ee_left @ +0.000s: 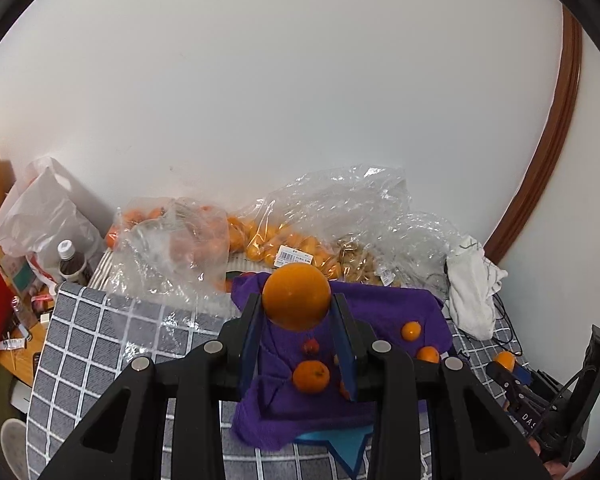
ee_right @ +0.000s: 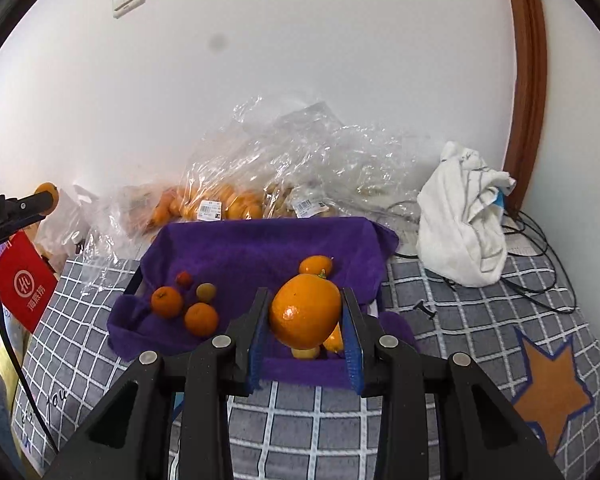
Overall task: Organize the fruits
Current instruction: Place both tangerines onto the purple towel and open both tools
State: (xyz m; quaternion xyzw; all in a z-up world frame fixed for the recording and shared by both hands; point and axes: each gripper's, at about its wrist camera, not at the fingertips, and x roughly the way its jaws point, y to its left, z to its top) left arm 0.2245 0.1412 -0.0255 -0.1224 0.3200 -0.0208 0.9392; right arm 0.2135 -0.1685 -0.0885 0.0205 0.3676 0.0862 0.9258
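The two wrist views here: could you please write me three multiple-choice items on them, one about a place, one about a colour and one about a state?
1. Where does the white cloth lie, seen from the right wrist?
A. Right of the towel-lined tray
B. Inside the tray
C. On the plastic bags

2. What colour is the towel lining the tray?
A. Green
B. Purple
C. Red

3. What state is the right gripper in?
A. Wide open and empty
B. Shut on nothing
C. Shut on an orange

Answers:
1. A, as the cloth sits on the checked cover beyond the towel's right edge.
2. B, as the towel under the loose fruit is purple in both views.
3. C, as the orange fills the gap between its blue pads, lifted above the tray.
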